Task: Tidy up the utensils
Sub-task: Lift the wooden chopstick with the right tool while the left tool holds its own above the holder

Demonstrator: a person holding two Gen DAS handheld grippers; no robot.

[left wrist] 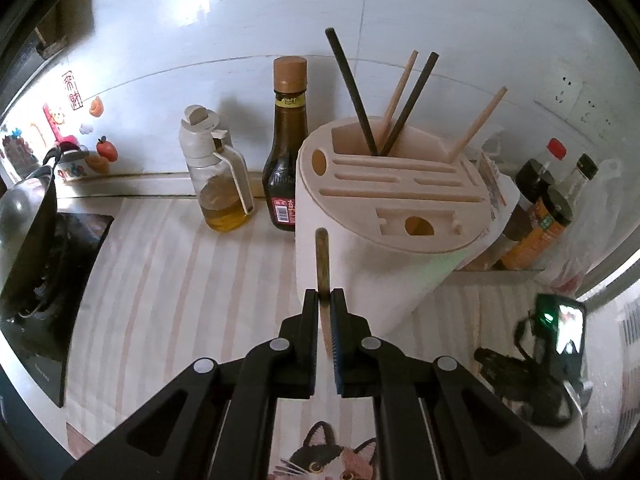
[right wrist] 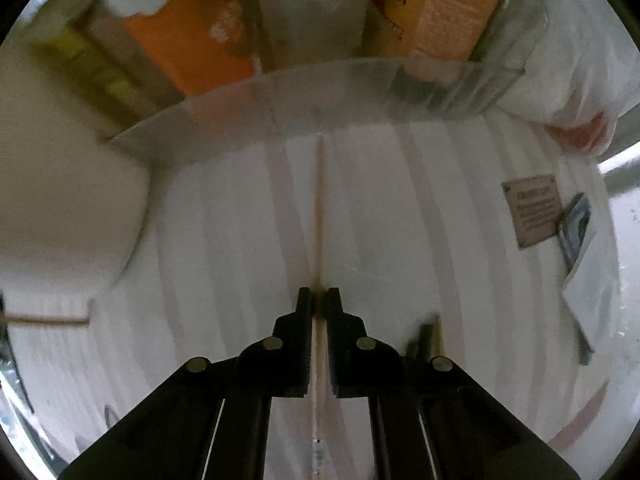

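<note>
Left tool is clamped on a brownish utensil handle, which sticks up and forward between the fingers, in front of the white utensil holder. Holder stands mid-tabletop toward the back wall, its rear slot holding two dark chopsticks and two wooden chopsticks. Soy sauce bottle and oil dispenser sit just left of it.

Right tool is pinched on a light wooden chopstick pointing forward over the striped tabletop mat; view blurry. Another chopstick lies near the left edge.
</note>
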